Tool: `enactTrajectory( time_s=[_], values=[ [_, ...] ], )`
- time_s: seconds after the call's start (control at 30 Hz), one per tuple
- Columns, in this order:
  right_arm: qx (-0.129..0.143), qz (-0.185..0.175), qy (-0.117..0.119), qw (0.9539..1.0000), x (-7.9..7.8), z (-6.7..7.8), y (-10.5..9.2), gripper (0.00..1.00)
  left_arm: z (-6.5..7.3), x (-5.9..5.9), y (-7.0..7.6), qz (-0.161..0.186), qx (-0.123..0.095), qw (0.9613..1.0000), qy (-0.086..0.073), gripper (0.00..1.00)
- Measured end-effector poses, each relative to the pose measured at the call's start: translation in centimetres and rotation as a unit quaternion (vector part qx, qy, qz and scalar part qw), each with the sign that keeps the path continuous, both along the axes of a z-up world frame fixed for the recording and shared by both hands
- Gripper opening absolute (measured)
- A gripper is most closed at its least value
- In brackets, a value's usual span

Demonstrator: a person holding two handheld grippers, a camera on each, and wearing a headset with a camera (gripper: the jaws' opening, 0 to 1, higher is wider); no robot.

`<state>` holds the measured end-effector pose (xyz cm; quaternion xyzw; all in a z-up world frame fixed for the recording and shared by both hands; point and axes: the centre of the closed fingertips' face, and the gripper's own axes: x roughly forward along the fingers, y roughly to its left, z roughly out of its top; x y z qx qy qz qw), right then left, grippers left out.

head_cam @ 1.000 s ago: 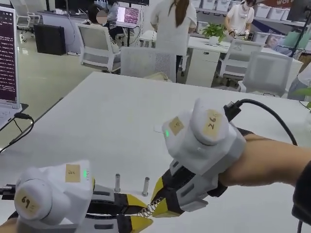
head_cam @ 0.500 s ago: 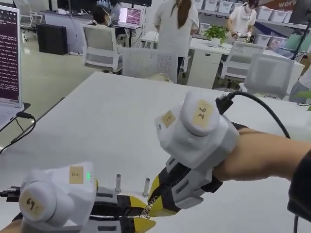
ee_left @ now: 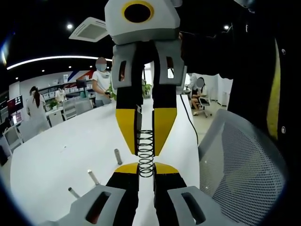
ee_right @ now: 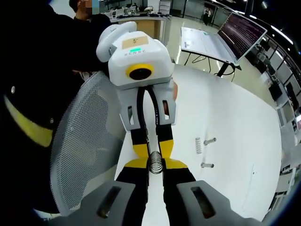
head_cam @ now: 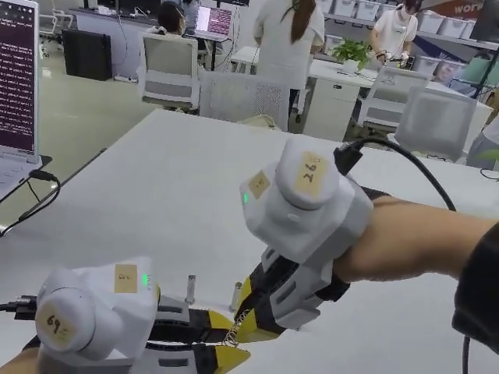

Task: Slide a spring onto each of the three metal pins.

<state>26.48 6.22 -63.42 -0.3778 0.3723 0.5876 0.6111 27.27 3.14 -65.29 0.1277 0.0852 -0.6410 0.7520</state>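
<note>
**Two-gripper hold.** The spring [head_cam: 235, 333] is pinched at opposite ends by the left gripper [ee_left: 146, 168] and the right gripper [ee_right: 156, 165], each closed to coil width, presumably so that the grip can be reset before threading. Its long axis runs jaw to jaw, near the metal pins [head_cam: 236, 296].

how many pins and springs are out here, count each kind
short silver metal pin: 3
silver coil spring: 2
total: 5
</note>
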Motion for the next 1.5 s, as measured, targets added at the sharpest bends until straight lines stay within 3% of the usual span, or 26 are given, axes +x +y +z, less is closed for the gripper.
enactTrajectory(
  time_s=[0.67, 0.93, 1.5],
  values=[
    [-0.010, 0.006, 0.003, 0.9999, 0.2, -0.1, 0.8, 0.07, -0.2, 0.2, 0.1, 0.003, -0.009, 0.9999, 0.007, 0.03],
    [-0.016, 0.010, 0.003, 0.9998, 0.4, -0.4, 0.9, 0.07, -0.5, 0.4, 0.2, 0.006, -0.004, 0.9999, 0.009, 0.04],
    [-0.020, 0.009, 0.009, 0.9997, 1.0, -1.0, 0.6, 0.07, -0.8, 0.8, 0.2, 0.015, -0.010, 0.9994, 0.031, 0.11]
  ],
)
